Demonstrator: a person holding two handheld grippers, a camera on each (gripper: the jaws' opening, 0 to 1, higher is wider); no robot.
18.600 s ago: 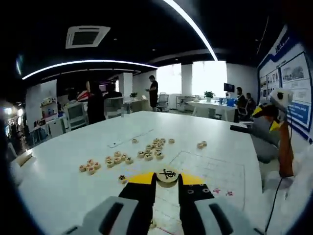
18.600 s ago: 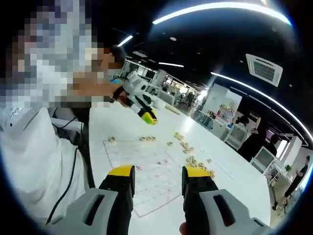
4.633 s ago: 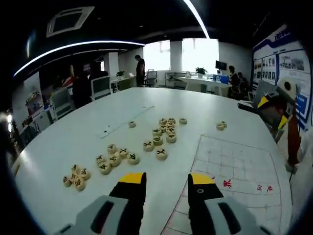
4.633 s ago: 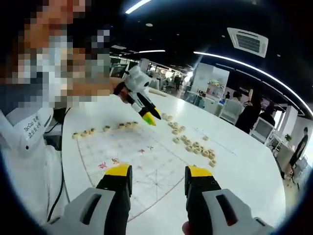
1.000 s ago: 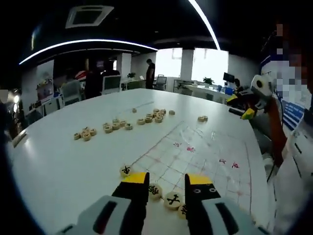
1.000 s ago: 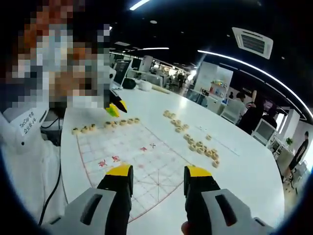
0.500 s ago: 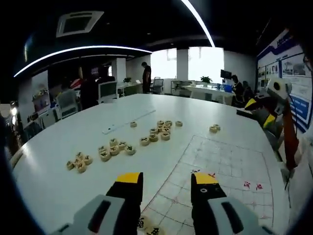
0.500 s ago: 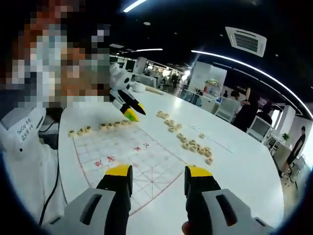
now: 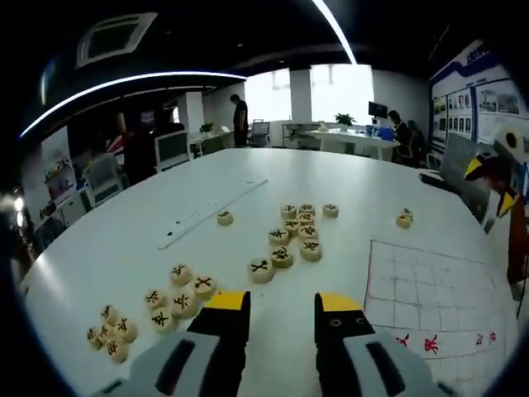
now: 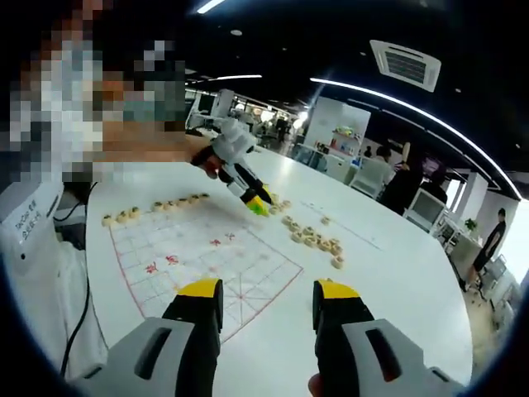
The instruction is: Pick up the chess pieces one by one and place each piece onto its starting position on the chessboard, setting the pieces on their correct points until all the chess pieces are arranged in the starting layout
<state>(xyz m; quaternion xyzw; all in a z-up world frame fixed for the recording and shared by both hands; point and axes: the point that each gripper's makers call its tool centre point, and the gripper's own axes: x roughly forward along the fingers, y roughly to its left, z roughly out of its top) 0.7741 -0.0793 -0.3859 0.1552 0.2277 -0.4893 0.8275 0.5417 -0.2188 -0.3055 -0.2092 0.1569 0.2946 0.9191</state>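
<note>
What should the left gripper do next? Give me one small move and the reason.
Probably ease the left gripper forward and down toward the nearest loose pieces just ahead of it. Its jaws stand open and empty, those pieces lie off the chessboard, and a row of pieces already sits along the board's far edge.

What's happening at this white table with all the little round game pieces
A person is setting up Chinese chess with a hand-held gripper in each hand. The left hand-held gripper hangs open and empty near the loose pieces scattered on the white table, beside the board sheet. The right hand-held gripper is also open and empty at the board's opposite side. A row of pieces lines the board's far edge in the right gripper view; most pieces remain unplaced.
</note>
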